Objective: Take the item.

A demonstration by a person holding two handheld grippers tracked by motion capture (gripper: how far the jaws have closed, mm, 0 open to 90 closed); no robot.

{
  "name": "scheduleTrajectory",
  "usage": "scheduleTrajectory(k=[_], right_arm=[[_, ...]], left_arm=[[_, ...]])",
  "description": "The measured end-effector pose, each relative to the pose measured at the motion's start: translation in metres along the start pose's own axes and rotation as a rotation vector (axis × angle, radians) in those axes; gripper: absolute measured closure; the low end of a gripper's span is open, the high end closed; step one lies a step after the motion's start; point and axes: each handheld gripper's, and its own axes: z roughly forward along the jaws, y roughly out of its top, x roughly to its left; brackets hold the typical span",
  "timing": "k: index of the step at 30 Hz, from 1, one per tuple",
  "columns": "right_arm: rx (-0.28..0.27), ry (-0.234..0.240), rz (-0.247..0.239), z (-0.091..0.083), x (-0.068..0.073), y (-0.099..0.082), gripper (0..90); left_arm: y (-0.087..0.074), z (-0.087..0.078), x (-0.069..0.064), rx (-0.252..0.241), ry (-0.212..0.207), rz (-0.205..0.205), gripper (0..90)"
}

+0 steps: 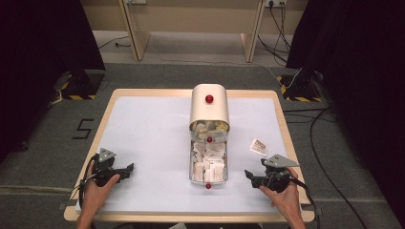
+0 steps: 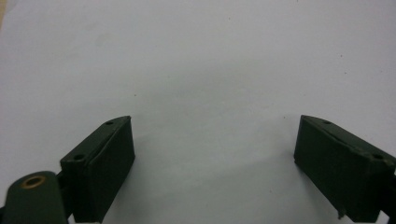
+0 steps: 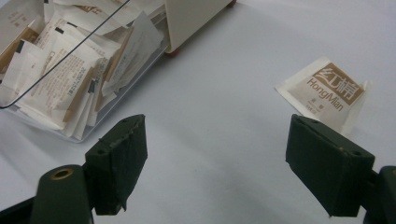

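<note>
Right gripper view: I see a flat paper sachet (image 3: 324, 91) lying just beyond my wide-open, empty right gripper (image 3: 233, 163); my left gripper (image 2: 212, 163) gapes empty over matte white tabletop (image 2: 196, 70).

The left hand-held gripper (image 1: 125, 170), held in the left hand (image 1: 98, 188) at 7 o'clock, has its 2 jaws spread wide. The right hand-held gripper (image 1: 250, 175), gripped by the right hand (image 1: 286, 198) at 5 o'clock, is likewise parted wide, empty.
</note>
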Motion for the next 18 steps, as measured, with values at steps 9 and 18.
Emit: scheduleTrajectory(k=[9, 18], right_arm=[[0.019, 0.013, -0.015, -0.0010, 0.0053, -0.0041, 21.9], [0.031, 0.020, -0.034, -0.0032, 0.0101, -0.0084, 23.3]], left_arm=[[0.0000, 0.0000, 0.0000, 0.000, 0.000, 0.000, 11.4], [0.0000, 0.0000, 0.0000, 0.000, 0.000, 0.000, 11.4]])
